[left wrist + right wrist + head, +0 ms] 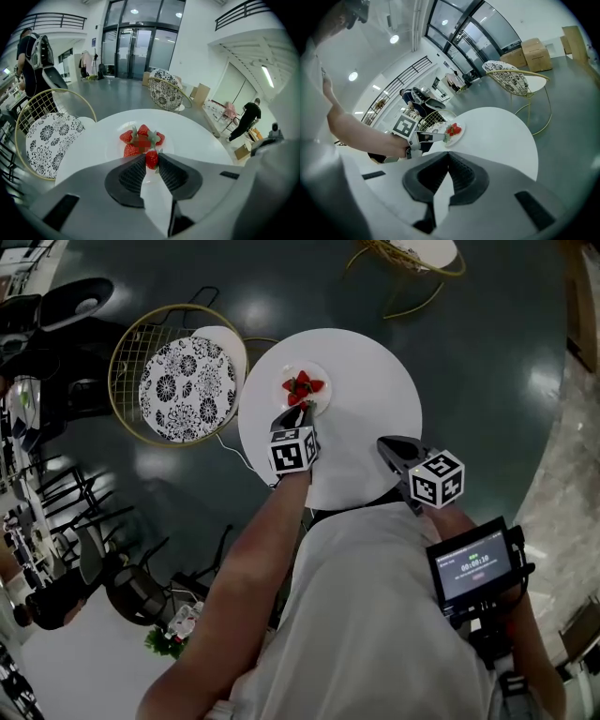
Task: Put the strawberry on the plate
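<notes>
The left gripper (pixel 300 412) reaches across the round white worktop (pixel 375 399), and its jaws are clamped on a strawberry (pixel 151 159), pinched by its sides near the jaw tips. The berry sits at the near rim of the plate (pixel 113 147); whether it touches the plate or hangs just above it cannot be told. Several other strawberries (pixel 136 138) lie bunched at the plate's middle, just beyond the held one. The right gripper (pixel 448 157) has its jaws closed together on nothing and waits over the near edge of the worktop, well apart from the plate. The main risk appears to be the release point. Let go this close to the rim, the berry could tip or roll off onto the worktop, so it probably needs carrying a little further in. Pushing too far in, though, could nudge the bunch and scatter it, and the plate itself might slide on the smooth top. A hard squeeze could also bruise the soft fruit. There is ample room to move, since the worktop around the plate is bare on every side. A wire chair with a patterned cushion (pixel 183 385) stands close against the worktop's left edge, away from the left arm's line of approach.
</notes>
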Available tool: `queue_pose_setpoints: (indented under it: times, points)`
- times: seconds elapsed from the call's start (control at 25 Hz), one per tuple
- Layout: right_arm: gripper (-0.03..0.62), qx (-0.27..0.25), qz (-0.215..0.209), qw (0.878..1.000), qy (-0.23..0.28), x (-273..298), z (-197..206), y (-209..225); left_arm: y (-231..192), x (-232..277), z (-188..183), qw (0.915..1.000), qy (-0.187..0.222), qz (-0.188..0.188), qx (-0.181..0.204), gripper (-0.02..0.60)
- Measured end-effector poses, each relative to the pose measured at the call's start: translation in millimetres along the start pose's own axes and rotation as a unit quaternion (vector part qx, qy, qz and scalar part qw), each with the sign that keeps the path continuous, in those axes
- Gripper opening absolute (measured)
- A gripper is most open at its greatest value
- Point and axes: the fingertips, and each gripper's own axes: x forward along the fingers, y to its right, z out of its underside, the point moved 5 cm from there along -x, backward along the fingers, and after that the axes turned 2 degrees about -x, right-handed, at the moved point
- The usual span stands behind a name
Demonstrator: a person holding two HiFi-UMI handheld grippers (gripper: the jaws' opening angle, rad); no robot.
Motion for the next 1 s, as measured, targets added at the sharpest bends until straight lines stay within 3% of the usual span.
queue_pose_setpoints:
  times: [0.68, 1.0]
  points:
    - [0.008, 0.010, 0.012, 1.000, 0.009, 0, -6, 2, 3, 7, -6, 0.9993, -0.016, -0.018, 0.028, 0.091]
    - [0.008, 0.004, 0.007, 1.000, 0.014, 2, -9, 3, 2, -8, -13, 0.9995, 0.027, -0.003, 0.014, 0.091]
